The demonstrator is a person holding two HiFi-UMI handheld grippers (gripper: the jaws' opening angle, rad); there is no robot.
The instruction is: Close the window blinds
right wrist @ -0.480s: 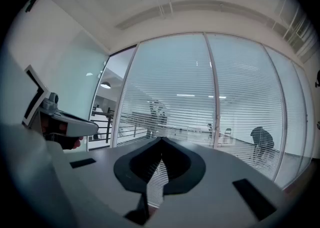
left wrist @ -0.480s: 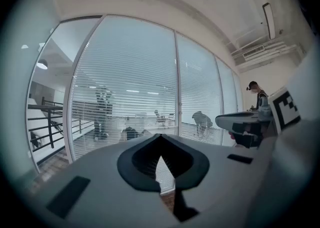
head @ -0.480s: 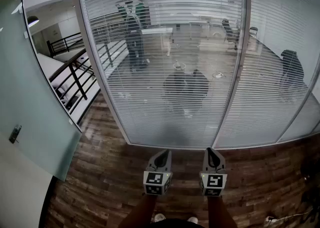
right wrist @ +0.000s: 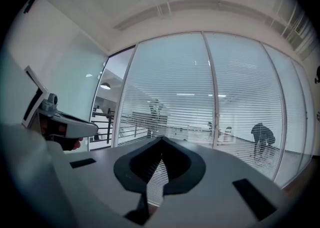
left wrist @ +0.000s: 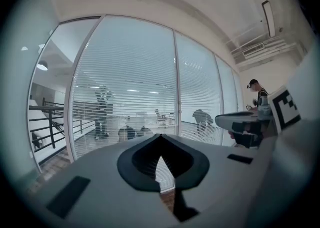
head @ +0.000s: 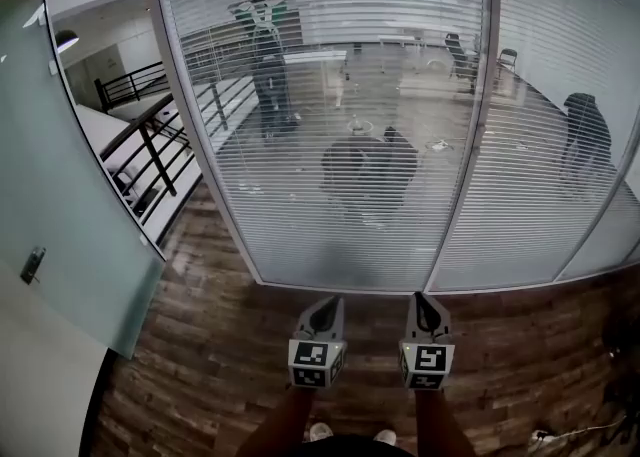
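White horizontal window blinds (head: 330,95) hang behind a glass wall in front of me, their slats turned flat enough that the room beyond shows through. They fill the left gripper view (left wrist: 130,82) and the right gripper view (right wrist: 175,82). My left gripper (head: 327,303) and right gripper (head: 422,300) are held side by side above the wooden floor, a short way from the glass and touching nothing. Both point at the lower part of the blinds. The left jaws (left wrist: 160,136) meet at the tips with nothing between them, and so do the right jaws (right wrist: 161,139).
Metal mullions (head: 465,145) divide the glass wall into panels. A frosted glass panel (head: 60,195) stands at the left, with a black stair railing (head: 150,140) past it. Behind the blinds one person stands, one crouches (head: 368,167) and one bends over at the right (head: 585,130). A cable (head: 570,435) lies on the floor.
The crouching person behind the blinds has shifted slightly left. Both grippers stay where they were, still shut.
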